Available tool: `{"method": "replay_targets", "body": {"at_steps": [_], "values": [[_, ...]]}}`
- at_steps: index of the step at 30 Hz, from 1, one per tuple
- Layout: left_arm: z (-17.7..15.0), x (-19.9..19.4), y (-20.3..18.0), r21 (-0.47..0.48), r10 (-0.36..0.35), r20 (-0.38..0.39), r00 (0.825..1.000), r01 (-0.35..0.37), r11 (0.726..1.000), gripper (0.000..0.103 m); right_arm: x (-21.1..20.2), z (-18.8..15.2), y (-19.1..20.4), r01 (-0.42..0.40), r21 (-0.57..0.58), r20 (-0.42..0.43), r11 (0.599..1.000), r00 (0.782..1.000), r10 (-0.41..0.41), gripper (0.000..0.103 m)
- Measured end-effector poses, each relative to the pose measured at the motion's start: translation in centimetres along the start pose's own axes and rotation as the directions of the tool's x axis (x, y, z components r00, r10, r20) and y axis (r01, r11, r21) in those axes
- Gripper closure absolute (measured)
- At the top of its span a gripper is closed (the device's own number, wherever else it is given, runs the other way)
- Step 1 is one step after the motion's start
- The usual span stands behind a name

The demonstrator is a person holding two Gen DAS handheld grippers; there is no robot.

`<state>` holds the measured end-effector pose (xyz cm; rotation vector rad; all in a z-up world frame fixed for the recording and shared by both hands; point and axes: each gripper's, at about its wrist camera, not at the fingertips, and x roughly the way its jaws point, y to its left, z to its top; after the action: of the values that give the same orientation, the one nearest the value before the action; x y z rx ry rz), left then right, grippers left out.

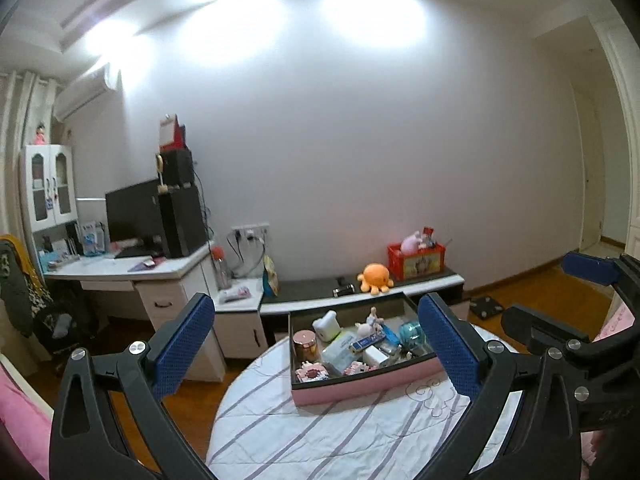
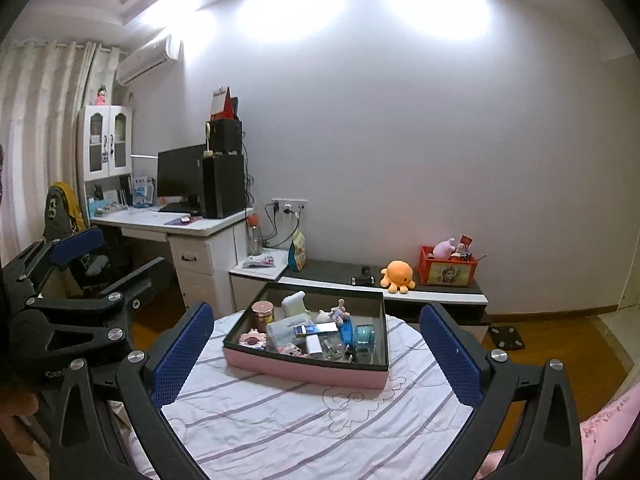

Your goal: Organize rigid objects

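Note:
A pink box with a black rim (image 1: 360, 390) (image 2: 304, 370) stands on a round table with a striped white cloth (image 1: 304, 436) (image 2: 304, 420). It holds several small items: a copper tin (image 1: 306, 342) (image 2: 263, 312), a white gadget (image 1: 325, 326) (image 2: 295, 305), a teal bottle (image 1: 412, 334) (image 2: 365, 338), a small figurine (image 1: 374, 317) (image 2: 339, 312). My left gripper (image 1: 316, 354) is open and empty, held above the table short of the box. My right gripper (image 2: 316, 354) is open and empty, also short of the box.
A low TV bench (image 1: 320, 290) (image 2: 348, 274) behind the table carries an orange octopus plush (image 1: 375, 278) (image 2: 397, 275) and a red crate (image 1: 416, 260) (image 2: 448, 270). A desk with a monitor (image 1: 136, 216) (image 2: 178, 178) stands at the left. Pink bedding (image 2: 608, 428) lies at the right.

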<state>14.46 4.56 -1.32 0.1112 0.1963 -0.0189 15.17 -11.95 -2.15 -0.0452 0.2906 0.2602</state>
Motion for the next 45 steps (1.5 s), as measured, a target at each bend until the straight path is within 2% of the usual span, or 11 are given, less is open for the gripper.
{"method": "replay_targets", "body": {"at_steps": [10, 16, 24, 33, 45], "values": [[0.2, -5.2, -0.8, 0.013, 0.027, 0.061, 0.998, -0.028, 1.000, 0.000, -4.4, -0.7, 0.3, 0.029, 0.018, 0.054, 0.999, 0.998, -0.030, 0.000], [0.4, -7.3, -0.5, -0.033, 0.019, 0.084, 0.996, -0.017, 0.999, 0.000, -6.5, -0.6, 0.6, 0.037, 0.017, 0.091, 0.999, 0.995, -0.039, 0.000], [0.8, -10.2, -0.7, -0.021, 0.075, 0.163, 0.984, -0.073, 0.997, 0.000, -8.6, -0.3, 1.3, 0.019, 0.010, 0.147, 1.000, 0.989, -0.021, 0.000], [0.5, -11.4, -0.5, -0.047, 0.097, 0.230, 0.968, -0.088, 0.995, 0.000, -9.5, -0.7, 1.8, 0.024, -0.005, 0.223, 1.000, 0.975, -0.022, 0.000], [0.2, -10.6, 0.0, -0.059, 0.092, 0.217, 0.972, -0.081, 0.995, 0.000, -8.9, -1.0, 2.2, 0.023, -0.011, 0.227, 1.000, 0.974, -0.020, 0.000]]}}
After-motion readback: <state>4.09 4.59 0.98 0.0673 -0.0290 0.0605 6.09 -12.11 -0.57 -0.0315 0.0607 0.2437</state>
